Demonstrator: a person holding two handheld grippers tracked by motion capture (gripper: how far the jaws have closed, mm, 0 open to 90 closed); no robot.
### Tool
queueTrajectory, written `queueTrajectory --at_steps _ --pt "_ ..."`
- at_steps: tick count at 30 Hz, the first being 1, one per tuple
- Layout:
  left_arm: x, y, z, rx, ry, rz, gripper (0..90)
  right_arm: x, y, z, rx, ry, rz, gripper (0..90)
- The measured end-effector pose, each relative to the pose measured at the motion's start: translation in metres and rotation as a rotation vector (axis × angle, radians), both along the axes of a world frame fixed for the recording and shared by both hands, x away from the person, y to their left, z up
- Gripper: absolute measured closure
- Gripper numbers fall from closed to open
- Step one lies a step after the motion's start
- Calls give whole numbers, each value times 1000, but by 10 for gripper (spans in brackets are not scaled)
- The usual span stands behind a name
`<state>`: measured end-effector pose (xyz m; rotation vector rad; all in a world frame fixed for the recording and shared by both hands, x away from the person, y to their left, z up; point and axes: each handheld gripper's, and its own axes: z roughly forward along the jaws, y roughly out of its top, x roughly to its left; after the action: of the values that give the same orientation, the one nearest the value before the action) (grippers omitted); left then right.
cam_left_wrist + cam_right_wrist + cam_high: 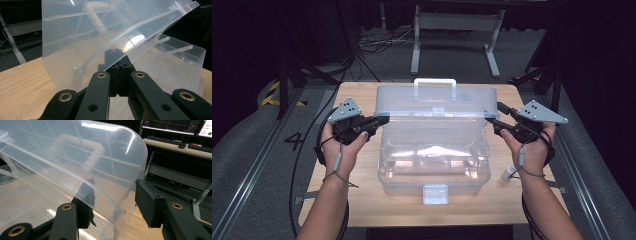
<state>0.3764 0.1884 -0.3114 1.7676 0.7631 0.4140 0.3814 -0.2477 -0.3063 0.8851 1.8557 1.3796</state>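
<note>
While the left gripper [379, 120] pinches the raised clear plastic lid [437, 102] of the see-through storage box [434, 165] mid-table, the right gripper [490, 120] straddles the lid's other edge half-open, so next it likely must clamp.

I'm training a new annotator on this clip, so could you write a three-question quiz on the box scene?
1. True or false: the lid of the clear box is raised.
2. Which gripper is shut on the lid's edge? A) left gripper B) right gripper
3. What small thing lies on the table beside the box, near the person's right wrist?

Key: 1 true. 2 A; the right gripper's jaws stand apart, with the lid's edge between them. 3 a small white tube, too small to identify further.
</note>
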Motion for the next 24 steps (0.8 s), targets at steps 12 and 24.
queueTrajectory --at_steps 12,24 --pt "0 0 0 -2 0 -6 882 1 0 1 -35 -12 -33 599" --pt "0 -2 -1 -5 40 -22 745 2 2 3 -66 -8 -54 646"
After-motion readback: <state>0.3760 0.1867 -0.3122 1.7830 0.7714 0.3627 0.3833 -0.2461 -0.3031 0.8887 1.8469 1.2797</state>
